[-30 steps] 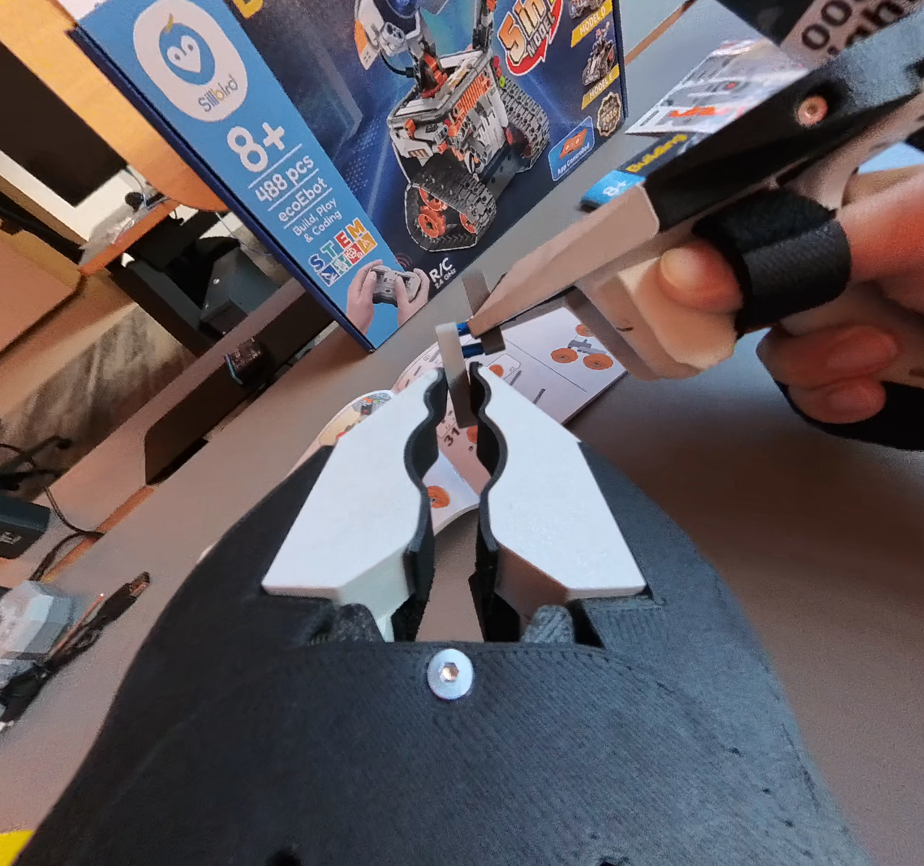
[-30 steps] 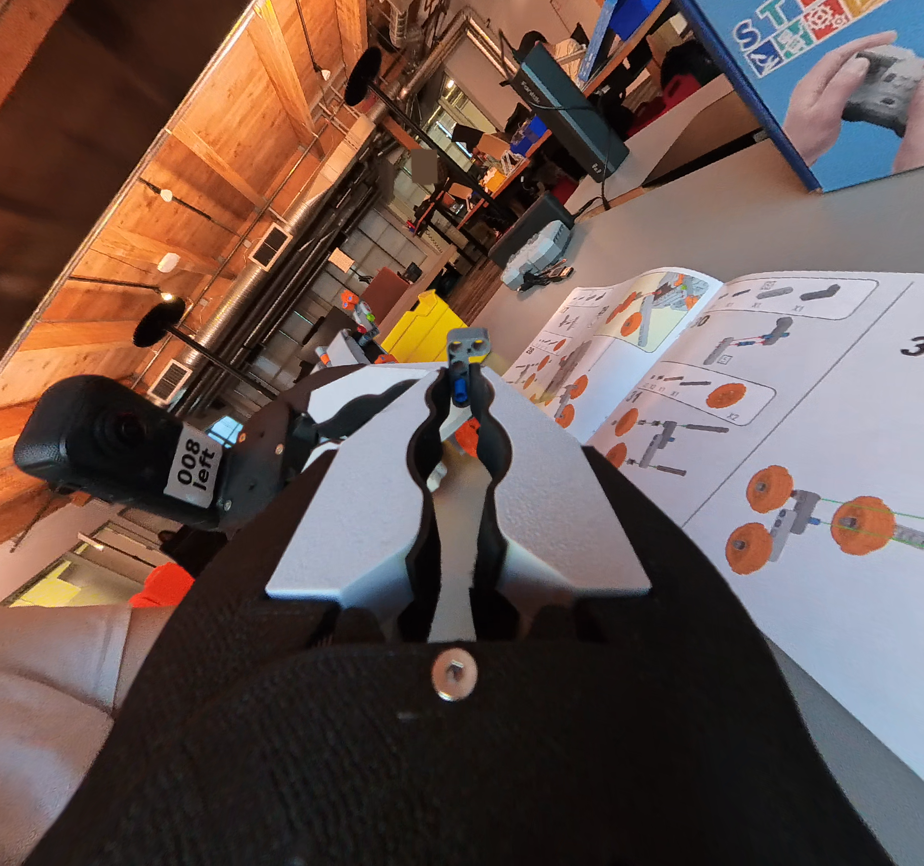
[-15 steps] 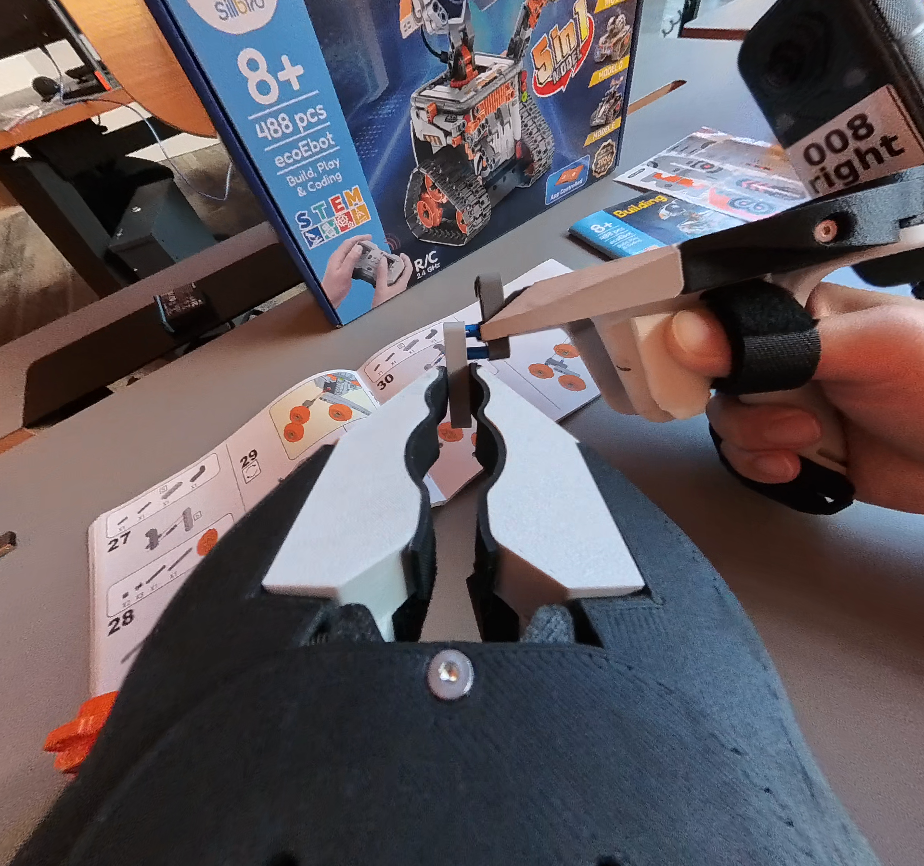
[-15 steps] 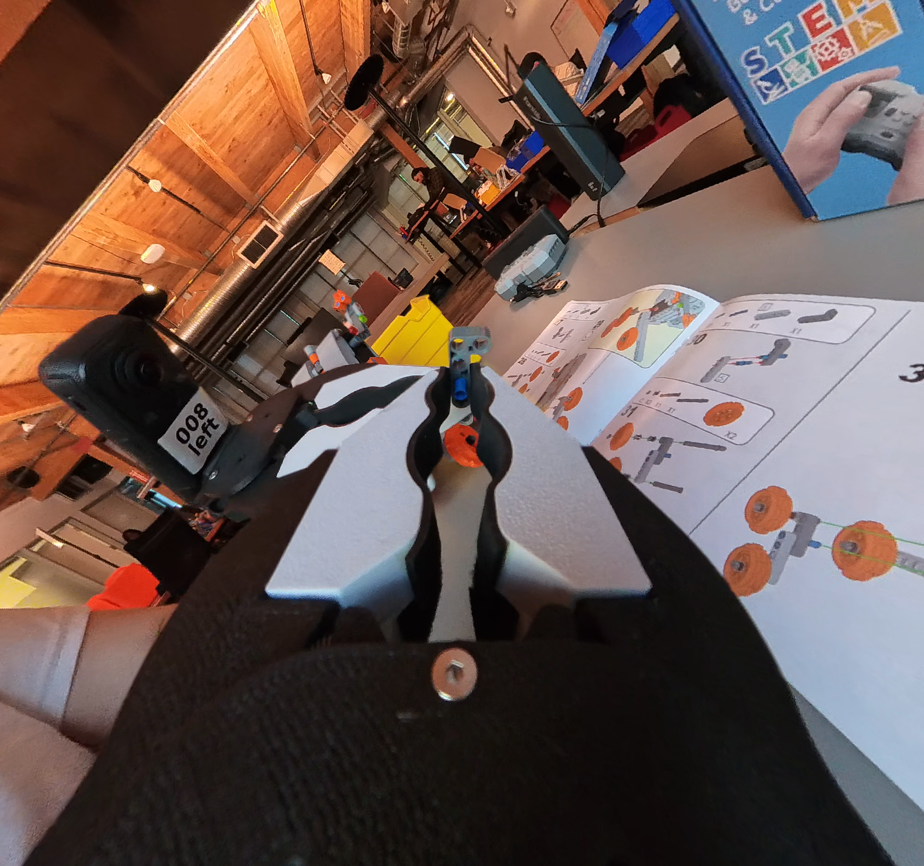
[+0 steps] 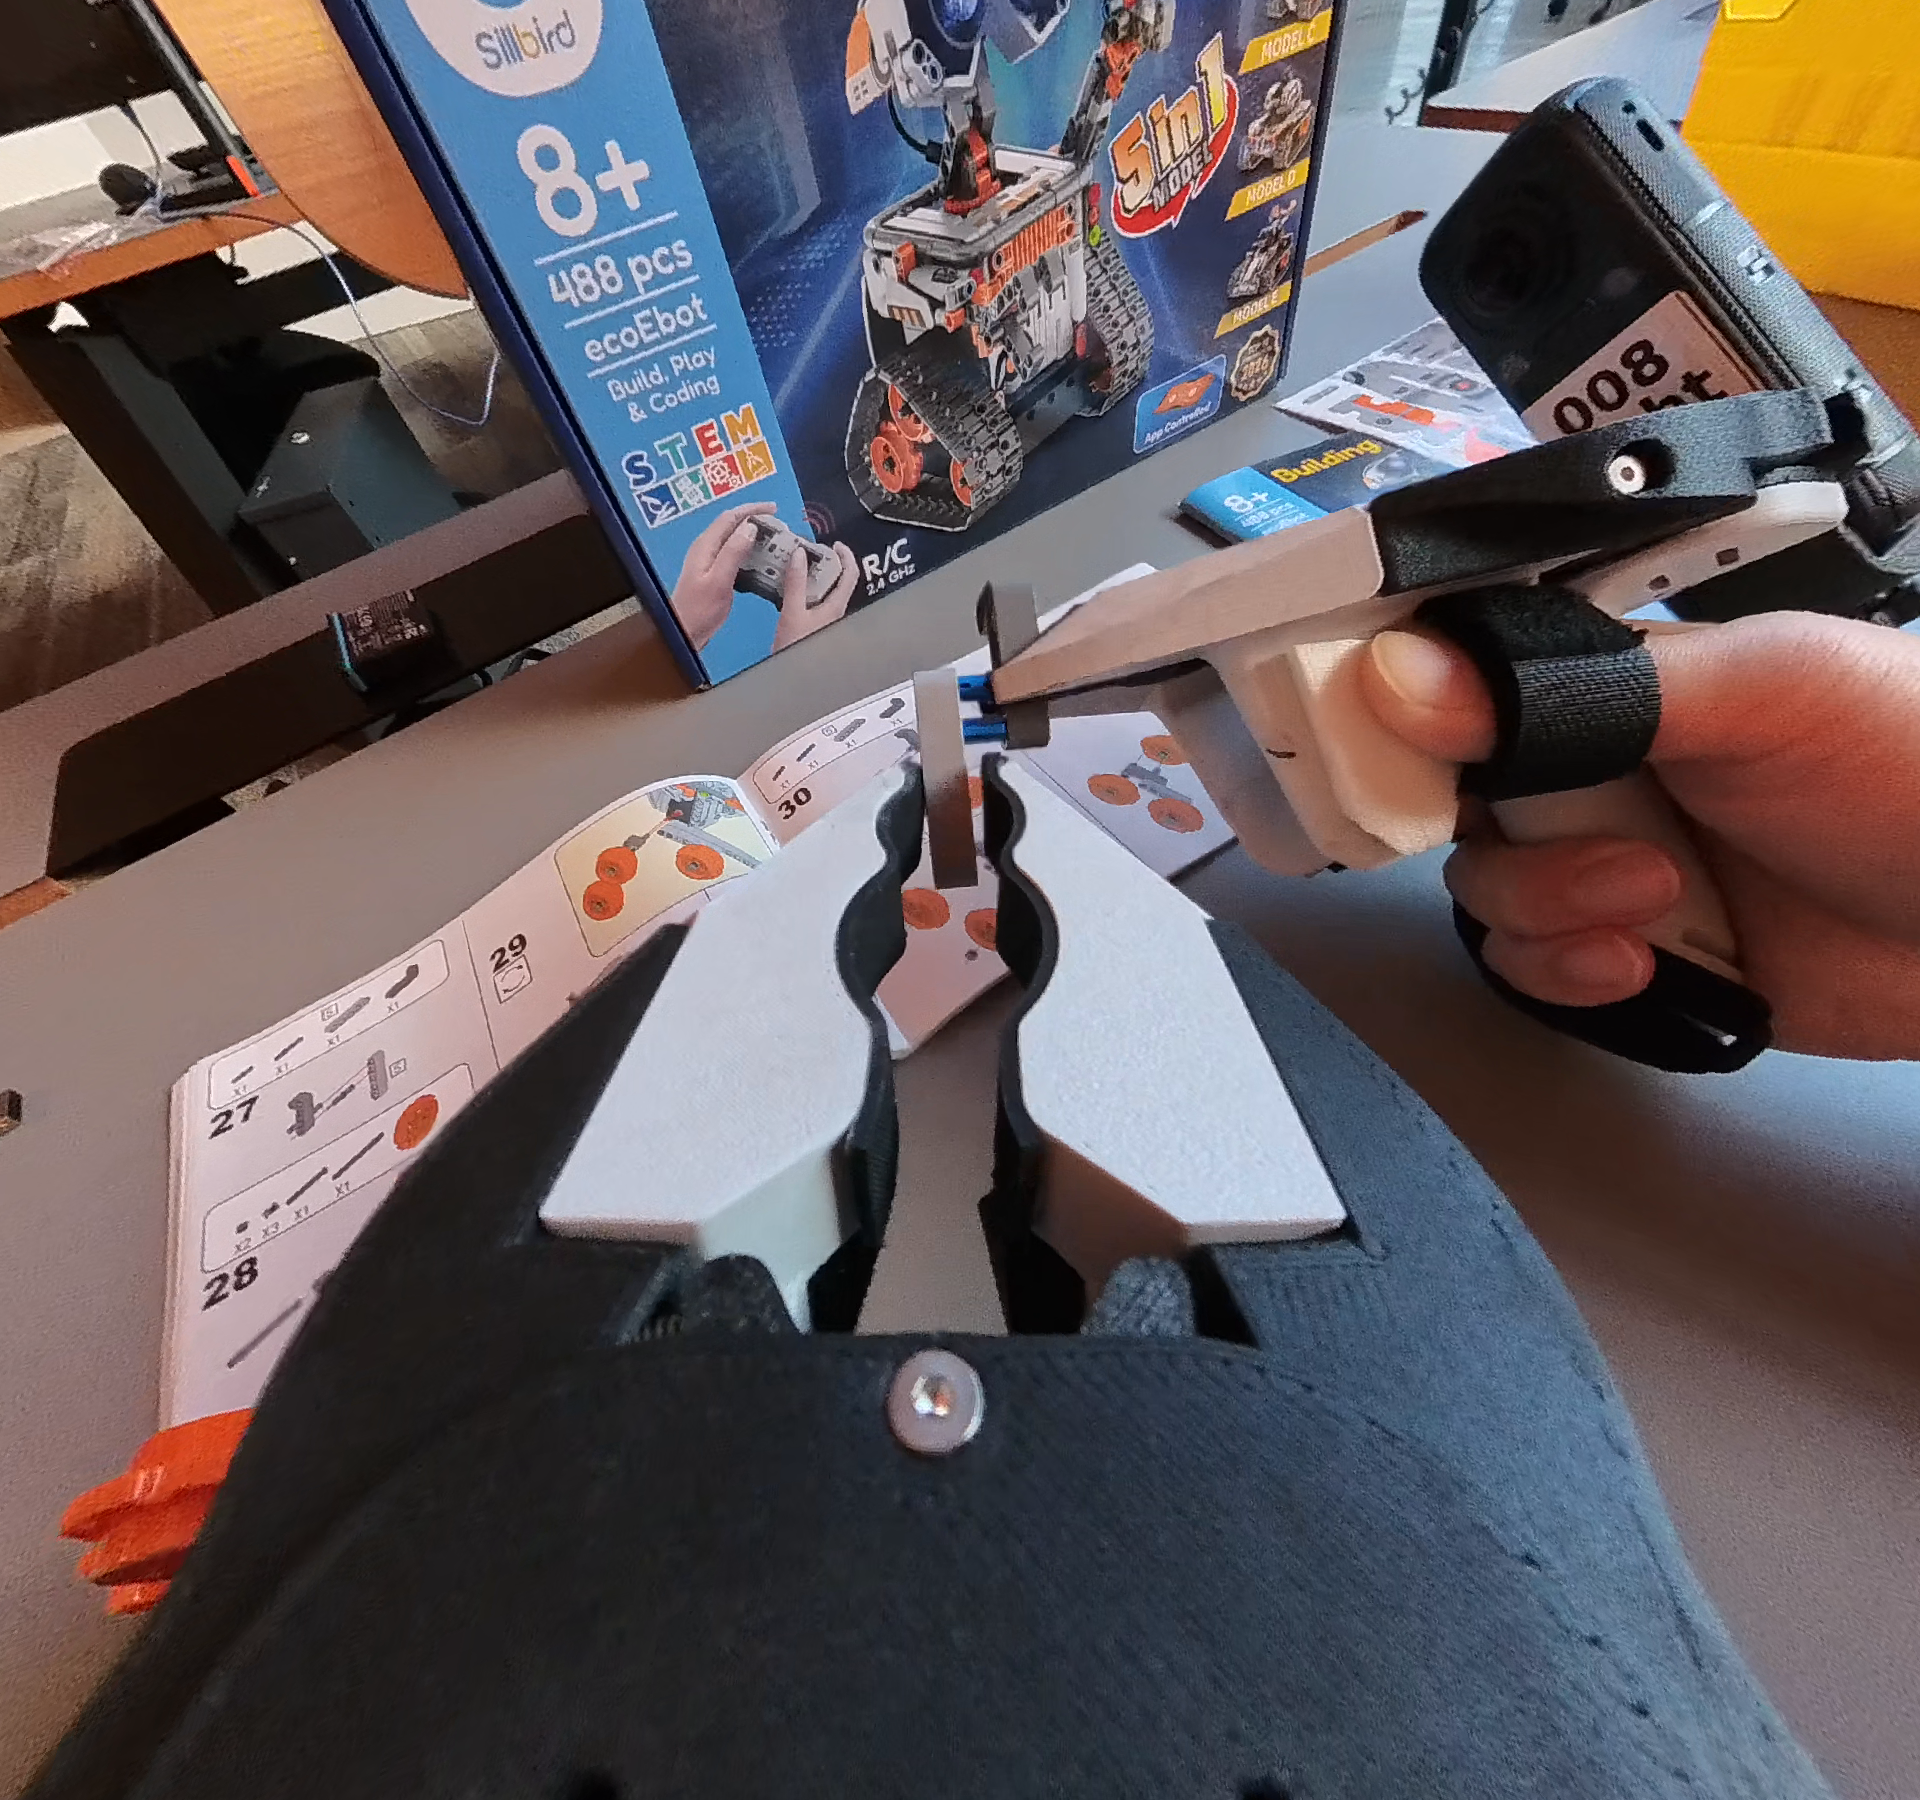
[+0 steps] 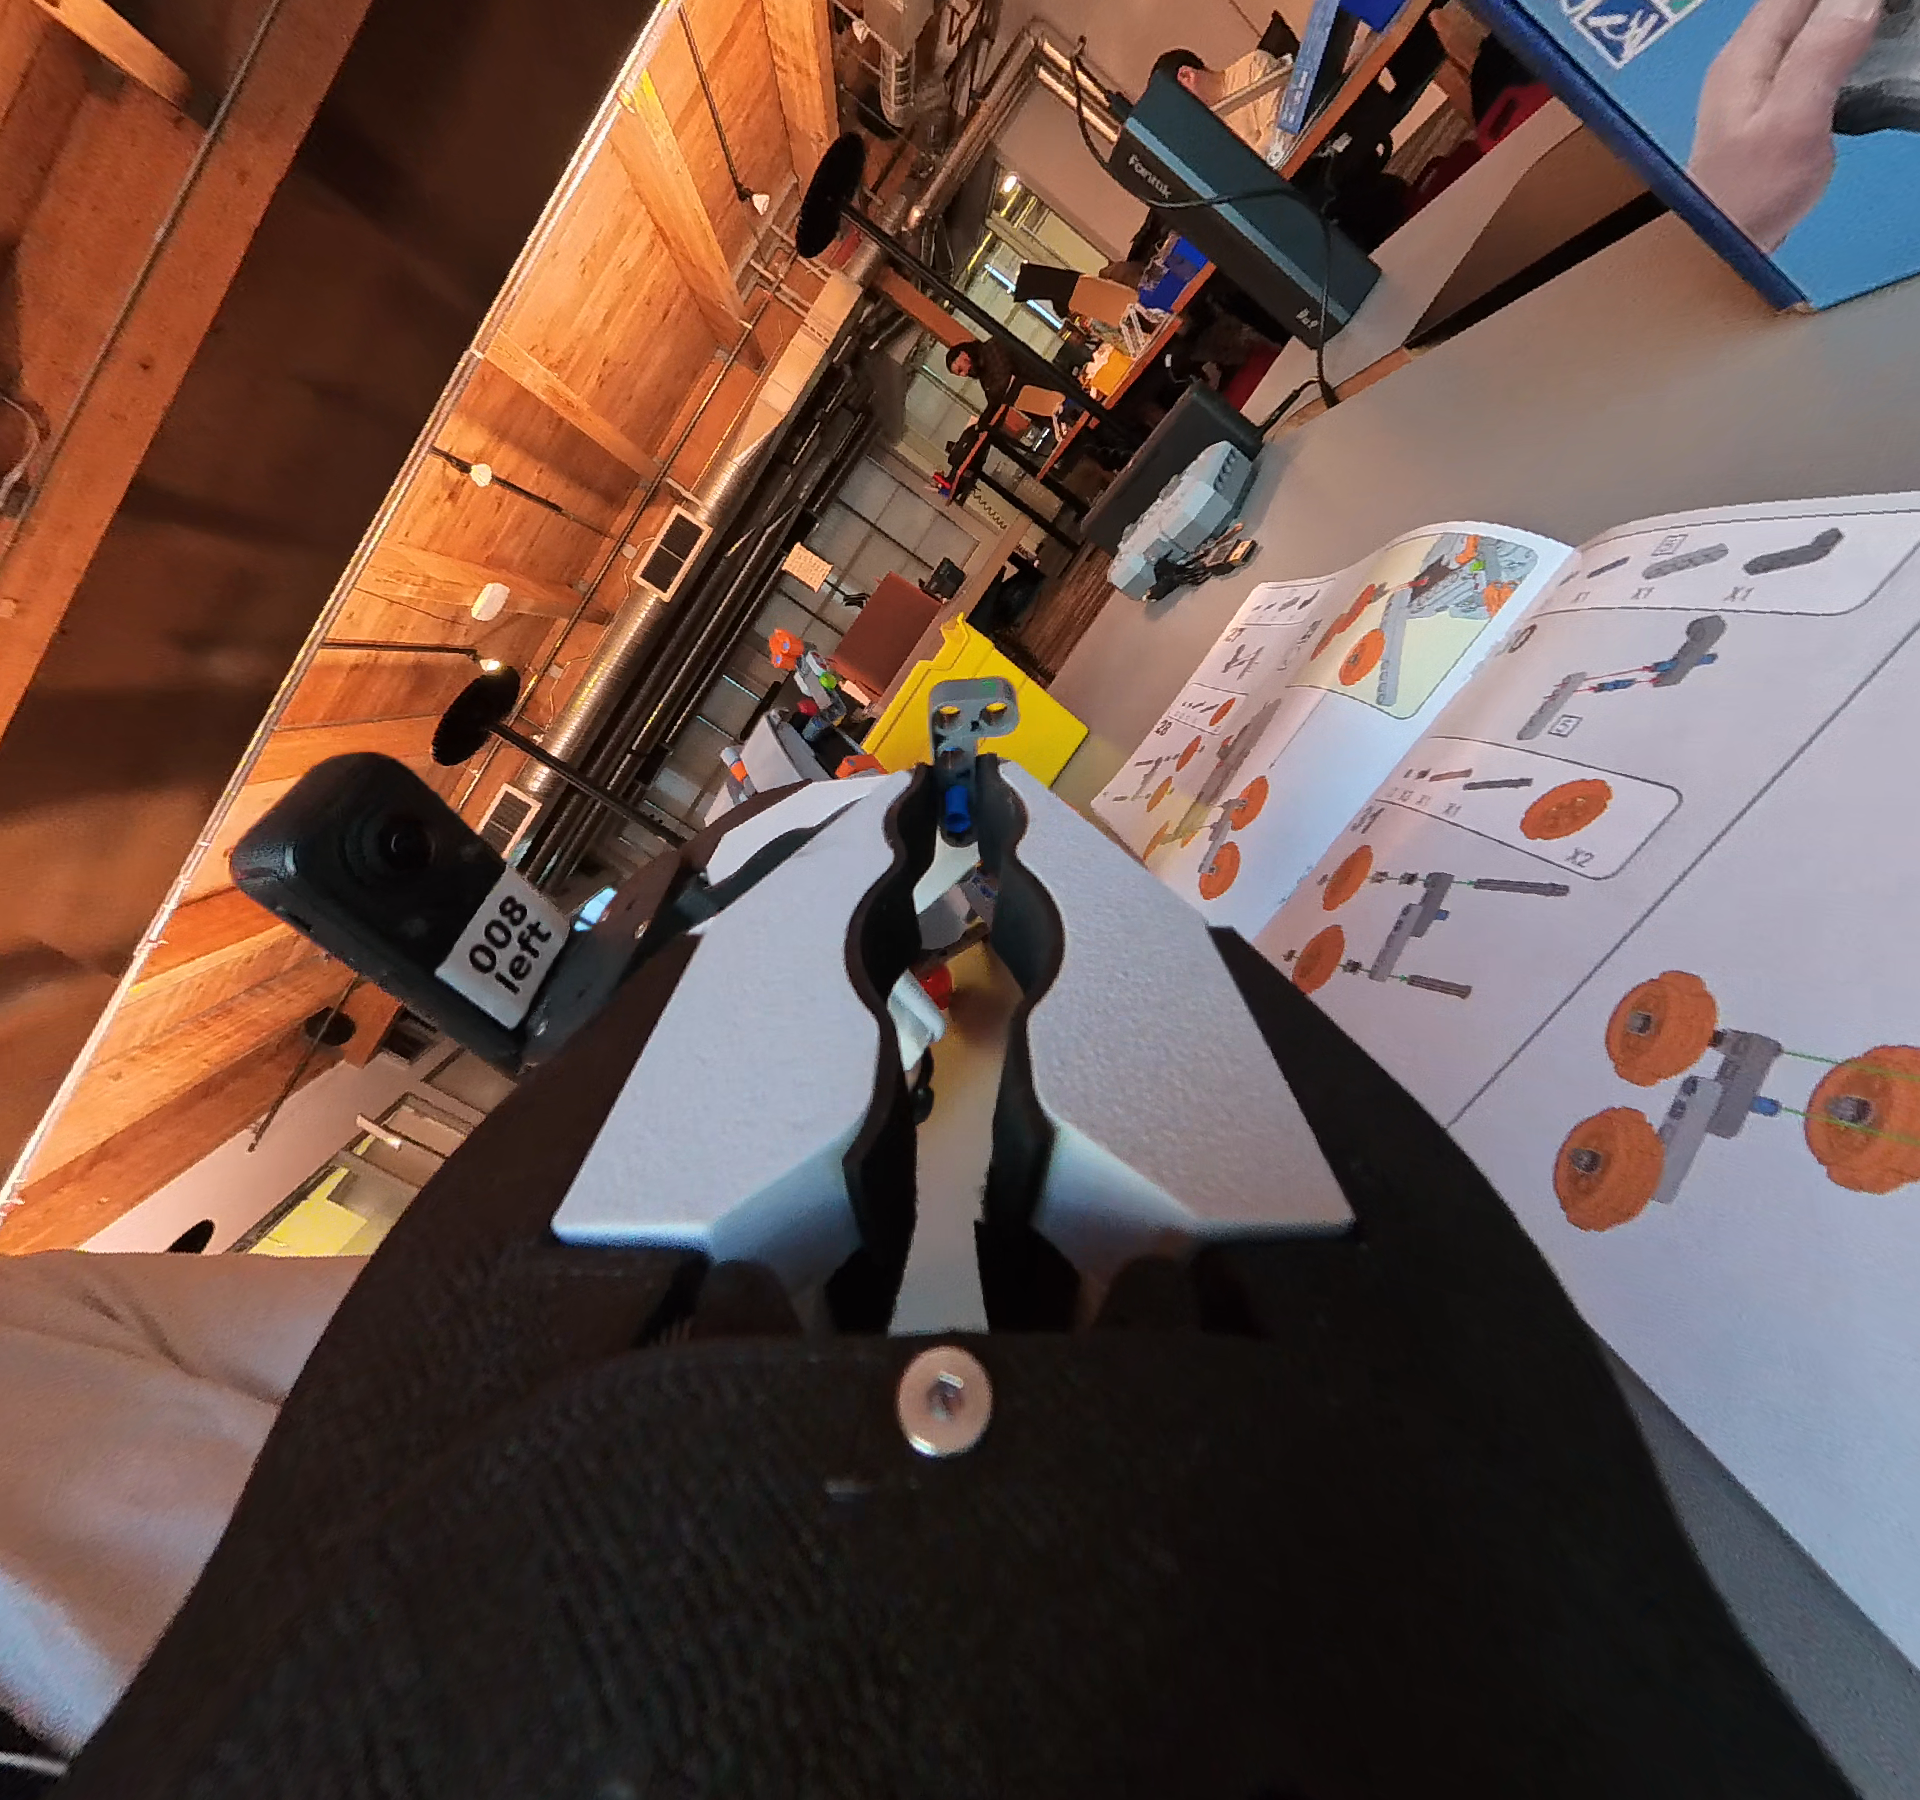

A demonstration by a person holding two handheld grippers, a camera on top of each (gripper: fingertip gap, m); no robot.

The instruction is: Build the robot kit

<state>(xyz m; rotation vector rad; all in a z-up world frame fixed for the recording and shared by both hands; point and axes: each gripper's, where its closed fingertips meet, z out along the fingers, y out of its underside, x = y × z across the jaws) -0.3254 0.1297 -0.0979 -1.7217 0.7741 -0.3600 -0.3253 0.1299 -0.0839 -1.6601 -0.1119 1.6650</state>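
A grey beam is being clamped by the left gripper. A blue pin joining it to a darker piece is being pinched by the right gripper, over an open booklet with bare table at right.

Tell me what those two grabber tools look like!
Each gripper, left and right, has two white wedge-shaped fingers with wavy black inner pads, a black textured body and one silver screw. A black camera with a white sticker sits on top, and a black strap wraps one finger of the hand.
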